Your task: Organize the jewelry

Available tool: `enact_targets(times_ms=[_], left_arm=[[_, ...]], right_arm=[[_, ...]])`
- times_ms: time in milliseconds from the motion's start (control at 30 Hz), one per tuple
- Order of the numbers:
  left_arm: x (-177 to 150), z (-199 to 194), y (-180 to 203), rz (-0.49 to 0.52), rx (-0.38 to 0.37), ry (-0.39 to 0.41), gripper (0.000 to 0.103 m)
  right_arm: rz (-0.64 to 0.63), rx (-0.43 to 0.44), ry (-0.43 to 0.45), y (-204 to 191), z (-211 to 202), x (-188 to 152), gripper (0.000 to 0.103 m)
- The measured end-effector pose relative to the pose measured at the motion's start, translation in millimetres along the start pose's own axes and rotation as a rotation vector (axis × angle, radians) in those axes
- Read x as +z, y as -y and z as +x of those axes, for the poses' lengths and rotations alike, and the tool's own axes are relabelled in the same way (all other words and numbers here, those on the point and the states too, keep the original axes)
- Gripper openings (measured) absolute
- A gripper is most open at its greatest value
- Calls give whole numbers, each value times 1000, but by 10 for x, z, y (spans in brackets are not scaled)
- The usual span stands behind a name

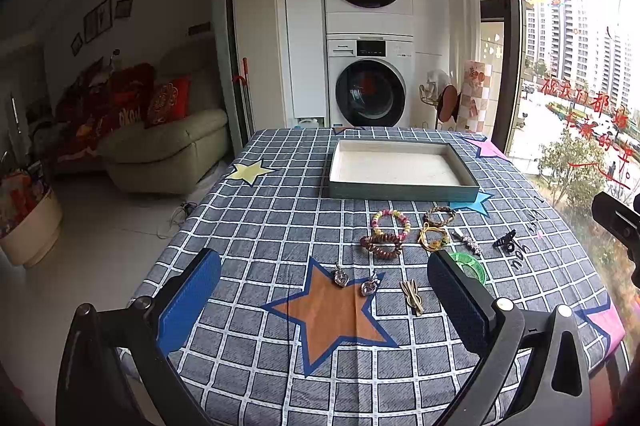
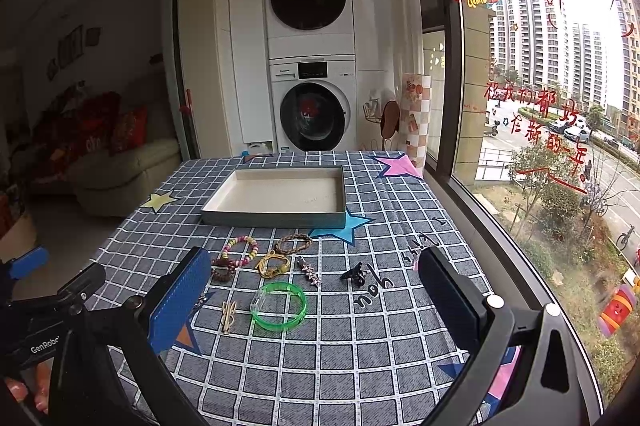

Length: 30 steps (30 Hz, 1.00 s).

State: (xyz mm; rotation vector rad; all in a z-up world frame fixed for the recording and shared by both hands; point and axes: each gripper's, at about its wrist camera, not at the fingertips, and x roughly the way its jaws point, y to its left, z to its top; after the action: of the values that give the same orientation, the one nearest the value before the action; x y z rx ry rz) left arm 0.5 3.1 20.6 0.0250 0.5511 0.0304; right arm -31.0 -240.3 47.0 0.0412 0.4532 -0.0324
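- The tray (image 1: 403, 193) sits near the far end of the table, past all the jewelry. It is flat with low grey walls and a white floor, and nothing lies in it.
- The table is covered by a blue checked cloth (image 2: 360, 346) with stars on it – orange, yellow, pink and blue ones.
- Behind the table two washing machines (image 1: 370, 26) stand one on top of the other. A pale sofa (image 1: 168, 150) with red cushions is off to the left, and a big window (image 2: 560, 106) with red stickers is on the right.
- The jewelry lies loose on the cloth, in front of the tray. A pastel bead bracelet (image 1: 391, 224) touches a brown coil hair tie (image 1: 381, 245). Just beside them are a yellow cord bracelet (image 1: 433, 237) and a braided bracelet (image 1: 440, 215).
- A silver clip (image 2: 310, 274) lies with its long side running from the tray toward the near edge. A gold clip (image 2: 228, 316) points much the same way. A small black claw clip (image 2: 354, 276) sits to the right.
- The green bangle (image 2: 279, 306) lies flat, near the gold clip.
- Two heart pendants (image 1: 354, 281) rest on the orange star (image 1: 328, 310).
- The left gripper (image 1: 324, 306) is spread wide over the orange star, holding nothing.
- The right gripper (image 2: 316, 310) is spread wide too – the green bangle shows between its fingers, not touched.
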Motion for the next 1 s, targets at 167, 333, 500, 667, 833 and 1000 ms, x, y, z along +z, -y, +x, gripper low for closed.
enact_targets(times_ms=[167,333,500,667,833,1000], left_arm=[[2,6,-1,3,-1,0,103],[3,8,-5,3,-2,0,103],[3,12,-6,2,-1,0,103],[3,12,-6,3,-1,0,103],[-4,7,-10,7,-3,1,103],[-10,14,-7,9,-2,0,103]], right_arm=[[0,-1,1,-3,-3,-7,103],[0,-1,0,-3,-4,-9,103],[2,0,-1,-5,-4,-15,103],[1,-1,0,-6,-3,-14,103],[3,0,-1,-7,-2,-14,103],[3,1,0,-9,-4,-12,103]])
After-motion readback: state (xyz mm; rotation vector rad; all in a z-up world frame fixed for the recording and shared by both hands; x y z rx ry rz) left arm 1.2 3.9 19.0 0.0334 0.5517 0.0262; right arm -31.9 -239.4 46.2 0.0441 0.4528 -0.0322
